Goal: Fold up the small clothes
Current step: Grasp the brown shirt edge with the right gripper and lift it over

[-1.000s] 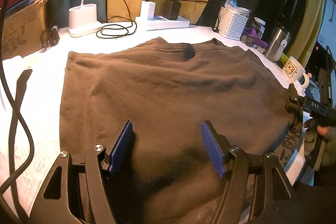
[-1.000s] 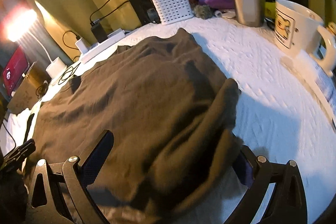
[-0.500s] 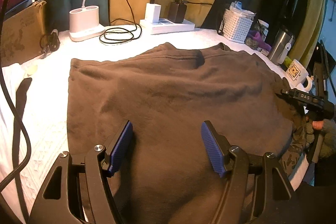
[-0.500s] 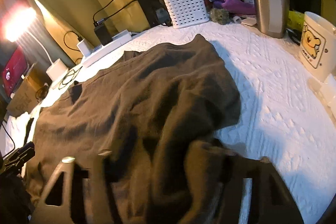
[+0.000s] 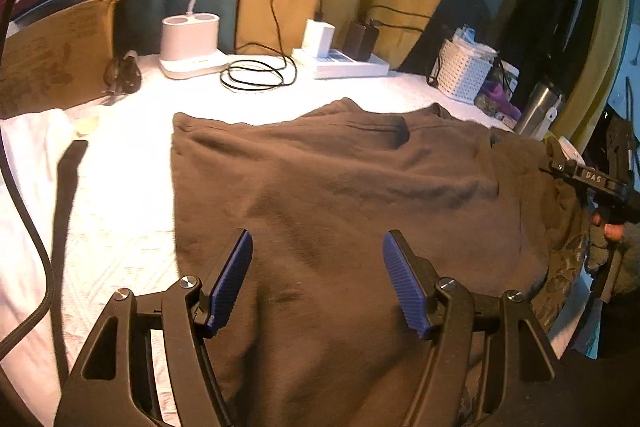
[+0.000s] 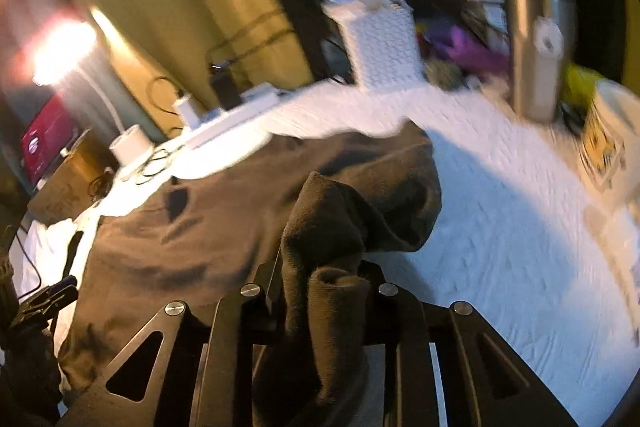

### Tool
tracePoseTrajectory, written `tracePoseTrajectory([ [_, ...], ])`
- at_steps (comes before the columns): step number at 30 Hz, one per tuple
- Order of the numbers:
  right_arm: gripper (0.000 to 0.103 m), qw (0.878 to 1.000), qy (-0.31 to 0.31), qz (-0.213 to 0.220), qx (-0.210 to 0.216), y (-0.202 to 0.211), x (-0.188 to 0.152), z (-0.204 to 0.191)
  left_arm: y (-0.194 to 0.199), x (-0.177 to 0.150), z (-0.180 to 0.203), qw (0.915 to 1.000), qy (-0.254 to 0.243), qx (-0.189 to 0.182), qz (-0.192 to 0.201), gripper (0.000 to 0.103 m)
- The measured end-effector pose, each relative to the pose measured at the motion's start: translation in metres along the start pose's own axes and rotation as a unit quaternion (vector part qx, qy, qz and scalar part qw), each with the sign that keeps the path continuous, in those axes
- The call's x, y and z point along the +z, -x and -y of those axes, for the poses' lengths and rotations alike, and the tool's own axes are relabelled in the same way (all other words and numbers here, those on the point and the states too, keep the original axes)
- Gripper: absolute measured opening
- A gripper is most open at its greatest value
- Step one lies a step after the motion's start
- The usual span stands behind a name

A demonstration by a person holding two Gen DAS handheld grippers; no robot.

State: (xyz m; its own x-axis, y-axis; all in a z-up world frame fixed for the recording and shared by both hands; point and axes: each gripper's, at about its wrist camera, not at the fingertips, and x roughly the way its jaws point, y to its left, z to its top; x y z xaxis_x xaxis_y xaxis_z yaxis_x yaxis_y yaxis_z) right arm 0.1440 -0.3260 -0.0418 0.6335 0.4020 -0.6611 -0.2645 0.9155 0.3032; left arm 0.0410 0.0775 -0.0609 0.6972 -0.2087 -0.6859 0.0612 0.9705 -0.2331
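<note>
A brown garment (image 5: 328, 187) is spread flat on the white quilted cover (image 6: 500, 227), its collar toward the far side, where a power strip (image 5: 344, 65) and a white basket (image 5: 464, 75) stand.

The right gripper (image 6: 320, 291) has just been closing, and a bunched fold of the garment's right edge is now pinched between its jaws; the cloth stands up in a ridge above them. In the left wrist view the same gripper is seen at the right border, with the edge raised off the cover. The left gripper (image 5: 318, 279) is held half open above the near part of the garment, and nothing is between its blue pads (image 5: 232, 283).

The step in hand is judged to be the first fold, the right side being carried over toward the left. To do it well, the pinched edge should be lifted only enough to clear the cloth below, then drawn across in a straight line. The near hem should be steadied by the left gripper, so that the whole garment is not dragged. A mug (image 6: 612, 143) and a steel flask (image 6: 540, 47) stand near on the right and should be avoided.
</note>
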Motion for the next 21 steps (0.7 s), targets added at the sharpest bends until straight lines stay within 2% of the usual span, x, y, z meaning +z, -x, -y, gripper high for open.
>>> tracePoseTrajectory([
  [6,0.02,0.997,0.057,0.014,0.043,-0.001,0.016,-0.058,0.012,-0.006,-0.011,0.9997,0.017,0.002,0.016,0.068],
  [11,0.019,0.99,0.111,0.008,0.088,-0.008,0.019,-0.118,0.027,-0.01,-0.023,0.9989,0.031,0.009,0.034,0.068],
  [15,0.019,0.979,0.158,-0.005,0.127,-0.013,0.009,-0.168,0.039,-0.013,-0.036,0.9978,0.042,0.018,0.048,0.068],
  [21,0.018,0.957,0.213,-0.053,0.19,-0.031,-0.028,-0.239,0.051,-0.02,-0.055,0.9964,0.054,0.032,0.056,0.068],
])
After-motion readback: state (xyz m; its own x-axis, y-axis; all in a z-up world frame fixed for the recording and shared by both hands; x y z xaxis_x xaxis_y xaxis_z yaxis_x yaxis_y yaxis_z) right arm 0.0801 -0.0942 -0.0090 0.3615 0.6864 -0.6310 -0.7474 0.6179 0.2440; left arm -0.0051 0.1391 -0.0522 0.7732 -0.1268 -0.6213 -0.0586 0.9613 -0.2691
